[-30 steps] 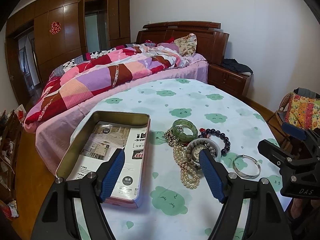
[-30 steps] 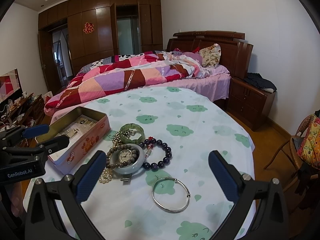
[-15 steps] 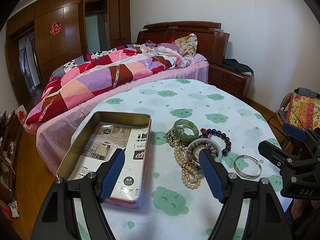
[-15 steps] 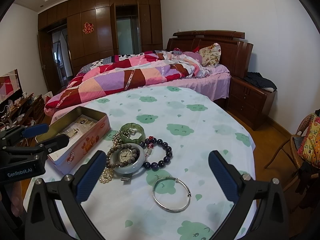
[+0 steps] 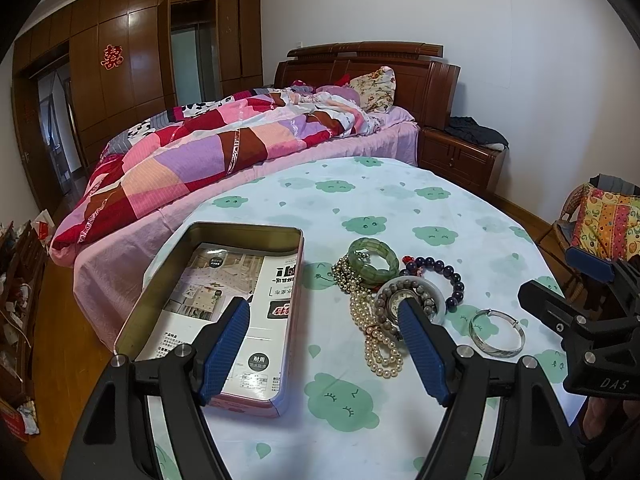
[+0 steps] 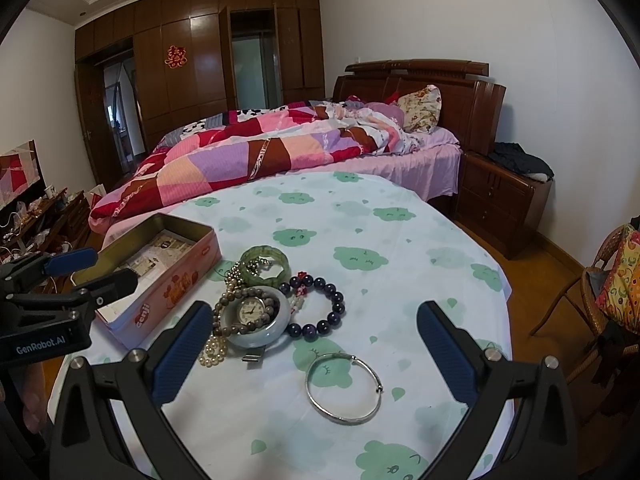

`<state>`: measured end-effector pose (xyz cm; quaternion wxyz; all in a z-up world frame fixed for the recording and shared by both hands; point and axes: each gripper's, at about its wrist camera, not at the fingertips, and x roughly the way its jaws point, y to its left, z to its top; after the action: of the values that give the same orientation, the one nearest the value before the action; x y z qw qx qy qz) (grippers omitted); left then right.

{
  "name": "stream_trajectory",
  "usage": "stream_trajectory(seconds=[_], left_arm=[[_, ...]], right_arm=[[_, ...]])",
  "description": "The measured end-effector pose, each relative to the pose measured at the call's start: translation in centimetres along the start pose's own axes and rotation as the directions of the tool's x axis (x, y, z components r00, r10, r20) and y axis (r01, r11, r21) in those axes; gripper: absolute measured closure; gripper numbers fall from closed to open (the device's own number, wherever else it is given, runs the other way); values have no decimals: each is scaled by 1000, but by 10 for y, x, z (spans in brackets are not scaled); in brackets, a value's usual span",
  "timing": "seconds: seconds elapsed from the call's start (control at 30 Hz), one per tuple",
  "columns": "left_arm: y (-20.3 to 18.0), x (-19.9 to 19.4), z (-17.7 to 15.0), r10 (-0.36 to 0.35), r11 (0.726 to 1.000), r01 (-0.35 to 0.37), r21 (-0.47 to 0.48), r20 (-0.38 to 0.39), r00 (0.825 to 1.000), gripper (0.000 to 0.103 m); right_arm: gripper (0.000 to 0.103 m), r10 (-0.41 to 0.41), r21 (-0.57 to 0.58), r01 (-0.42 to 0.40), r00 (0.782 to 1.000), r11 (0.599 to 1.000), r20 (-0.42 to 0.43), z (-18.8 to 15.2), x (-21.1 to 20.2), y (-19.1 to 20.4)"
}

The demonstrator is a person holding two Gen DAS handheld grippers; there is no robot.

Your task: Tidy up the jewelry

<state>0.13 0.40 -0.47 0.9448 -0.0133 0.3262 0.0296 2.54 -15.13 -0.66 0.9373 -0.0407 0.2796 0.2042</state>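
A pile of jewelry lies on the cloud-print tablecloth (image 6: 400, 240): a green bangle (image 6: 265, 264), a pearl necklace (image 5: 374, 340), a watch in a pale jade bangle (image 6: 256, 316), a dark bead bracelet (image 6: 320, 308) and a silver bangle (image 6: 343, 388). An open pink tin (image 5: 224, 312) with a leaflet inside stands to the left of the pile. My left gripper (image 5: 324, 312) is open and empty, above the gap between tin and pile. My right gripper (image 6: 314, 324) is open and empty, wide over the silver bangle and watch.
The round table's edge curves close on the right (image 6: 504, 300). A bed with a patchwork quilt (image 6: 280, 148) stands behind the table. A wooden nightstand (image 6: 504, 200) is at the back right. A chair with a bright cushion (image 6: 616, 284) is at the far right.
Both views show only a very slight shift; the jewelry and tin lie as before and both grippers stay open.
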Motion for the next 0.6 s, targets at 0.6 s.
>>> stream_trajectory(seconds=[0.6], left_arm=[[2, 1, -3, 3, 1000, -3, 2, -6, 1000, 26]], right_arm=[[0, 1, 3, -1, 1000, 1000, -3, -1, 1, -2]])
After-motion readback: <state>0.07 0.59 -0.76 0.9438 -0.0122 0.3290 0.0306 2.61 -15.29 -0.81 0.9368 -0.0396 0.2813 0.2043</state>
